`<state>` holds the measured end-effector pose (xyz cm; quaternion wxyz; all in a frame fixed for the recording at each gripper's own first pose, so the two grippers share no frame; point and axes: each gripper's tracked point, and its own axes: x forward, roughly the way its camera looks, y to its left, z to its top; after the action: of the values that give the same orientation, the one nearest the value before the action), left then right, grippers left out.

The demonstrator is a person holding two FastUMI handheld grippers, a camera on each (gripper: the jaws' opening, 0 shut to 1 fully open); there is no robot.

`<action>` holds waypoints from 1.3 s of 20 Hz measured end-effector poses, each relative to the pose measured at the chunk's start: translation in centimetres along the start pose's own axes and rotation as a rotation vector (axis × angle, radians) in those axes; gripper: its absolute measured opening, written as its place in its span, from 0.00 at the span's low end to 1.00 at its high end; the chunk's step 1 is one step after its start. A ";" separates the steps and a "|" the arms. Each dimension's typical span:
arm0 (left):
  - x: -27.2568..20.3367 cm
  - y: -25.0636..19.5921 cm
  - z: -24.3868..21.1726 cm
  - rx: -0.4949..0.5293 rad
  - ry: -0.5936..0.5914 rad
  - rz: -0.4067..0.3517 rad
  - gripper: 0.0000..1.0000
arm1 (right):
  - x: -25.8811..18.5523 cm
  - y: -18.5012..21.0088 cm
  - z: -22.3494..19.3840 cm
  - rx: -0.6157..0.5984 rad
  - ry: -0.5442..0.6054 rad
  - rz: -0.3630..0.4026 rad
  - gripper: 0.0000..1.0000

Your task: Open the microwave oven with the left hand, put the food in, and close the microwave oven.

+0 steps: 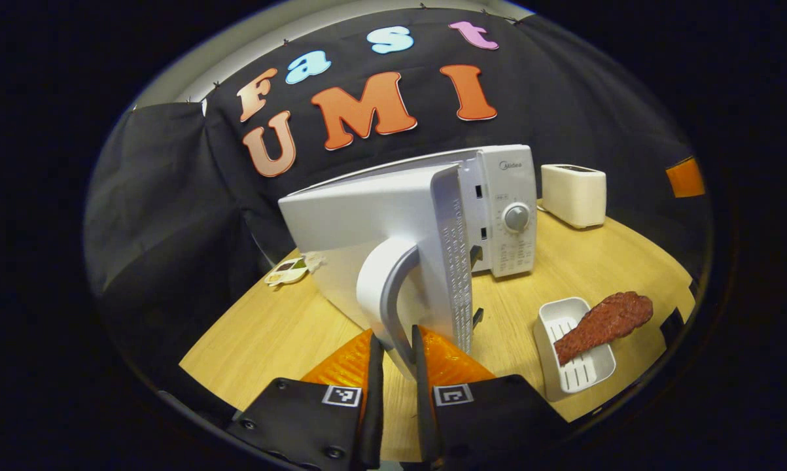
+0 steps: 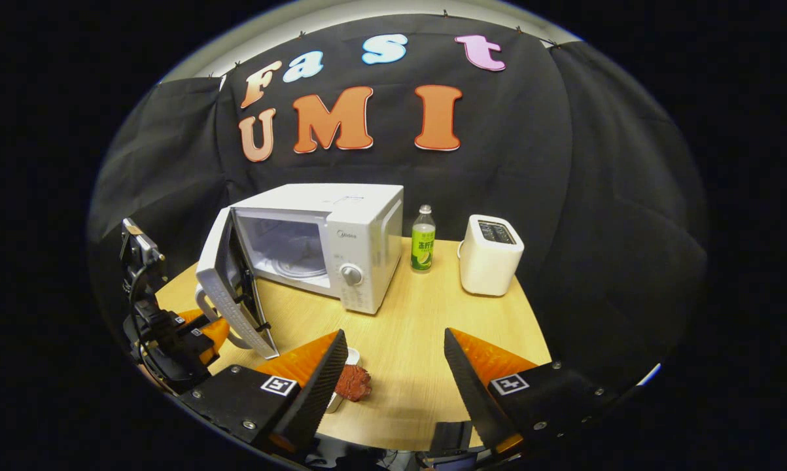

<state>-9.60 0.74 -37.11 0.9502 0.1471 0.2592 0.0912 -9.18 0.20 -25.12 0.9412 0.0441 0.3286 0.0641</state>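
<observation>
The white microwave stands on the wooden table with its door swung wide open and its cavity bare. In the left gripper view the door's curved handle runs down between my left gripper's fingers, and the left gripper is shut on it. From the right gripper view, the left gripper sits at the door's outer edge. A reddish slab of food lies across a white slotted tray. My right gripper hovers open just above and right of the food.
A cream toaster and a green bottle stand right of the microwave. A small dish lies on the table behind the open door. Bare tabletop stretches in front of the microwave; black cloth walls surround the table.
</observation>
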 end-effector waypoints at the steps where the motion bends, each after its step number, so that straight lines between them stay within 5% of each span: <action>1: -0.4 1.2 -1.4 0.014 0.039 0.024 0.30 | 0.4 0.2 -0.7 0.003 0.015 0.014 0.92; 4: -1.9 4.8 -4.2 0.006 0.119 0.069 0.37 | 1.3 0.5 -2.6 0.015 0.063 0.046 0.92; 7: -2.6 7.9 -5.4 -0.019 0.153 0.085 0.57 | 2.2 0.8 -4.1 0.011 0.103 0.062 0.92; 9: -3.0 9.8 -6.0 -0.041 0.179 0.072 0.95 | 3.0 1.0 -5.1 0.021 0.135 0.070 0.92; 10: -3.4 10.9 -6.6 -0.043 0.194 0.080 0.82 | 3.4 1.1 -5.6 0.028 0.150 0.072 0.92; 12: -4.4 13.3 -7.6 -0.032 0.221 0.114 0.97 | 4.0 1.4 -6.4 0.048 0.180 0.076 0.92; 20: -6.1 23.1 -9.6 -0.173 0.287 0.238 0.97 | 6.2 3.7 -9.0 0.090 0.283 0.093 0.92; 26: -5.6 28.0 -9.4 -0.187 0.290 0.353 0.98 | 7.4 4.5 -9.9 0.133 0.340 0.112 0.92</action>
<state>-21.92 27.86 -33.06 0.8819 0.0870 0.3535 0.2995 -10.03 6.13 -36.80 0.8622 0.1131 0.4833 0.1009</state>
